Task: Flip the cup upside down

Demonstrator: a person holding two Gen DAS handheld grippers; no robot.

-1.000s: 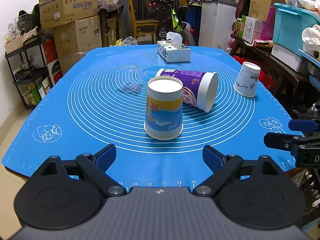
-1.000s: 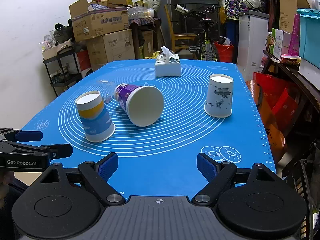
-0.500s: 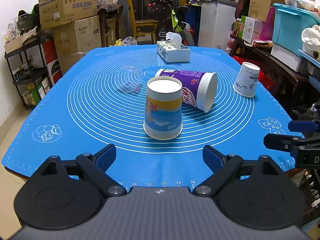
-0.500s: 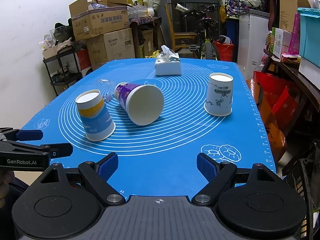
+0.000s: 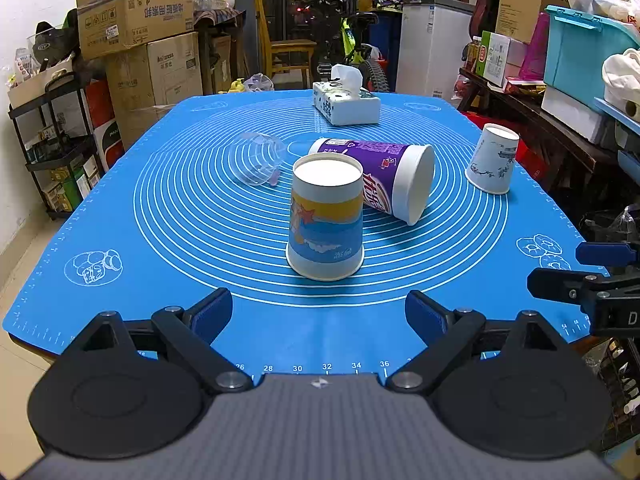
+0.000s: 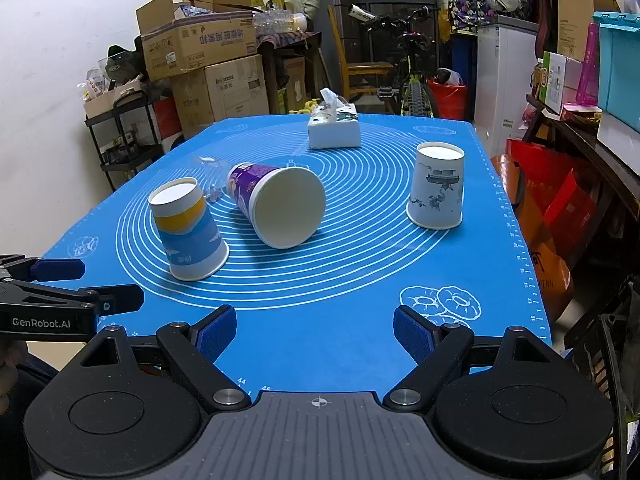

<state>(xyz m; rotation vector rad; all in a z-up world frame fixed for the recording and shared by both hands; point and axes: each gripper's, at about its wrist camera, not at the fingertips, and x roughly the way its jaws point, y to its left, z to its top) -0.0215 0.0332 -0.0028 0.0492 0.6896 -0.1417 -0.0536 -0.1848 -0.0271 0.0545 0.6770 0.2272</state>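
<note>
A blue and yellow paper cup (image 5: 326,220) (image 6: 188,232) stands upside down on the blue mat (image 5: 180,208). Behind it a purple paper cup (image 5: 380,178) (image 6: 276,204) lies on its side, its mouth facing front right. A white cup with blue print (image 5: 492,158) (image 6: 438,186) stands upside down at the right. A clear plastic cup (image 5: 258,158) (image 6: 210,172) lies on its side at the back left. My left gripper (image 5: 320,312) is open and empty just in front of the blue and yellow cup. My right gripper (image 6: 316,332) is open and empty near the mat's front edge.
A tissue box (image 5: 346,102) (image 6: 334,126) stands at the far end of the mat. Cardboard boxes (image 5: 136,20), a shelf rack, a bicycle and a white fridge (image 5: 434,44) surround the table. Storage bins (image 5: 580,52) line the right side.
Both grippers have edged slightly forward; the cups sit a little lower and closer in view. No object has moved and both grippers stay open.
</note>
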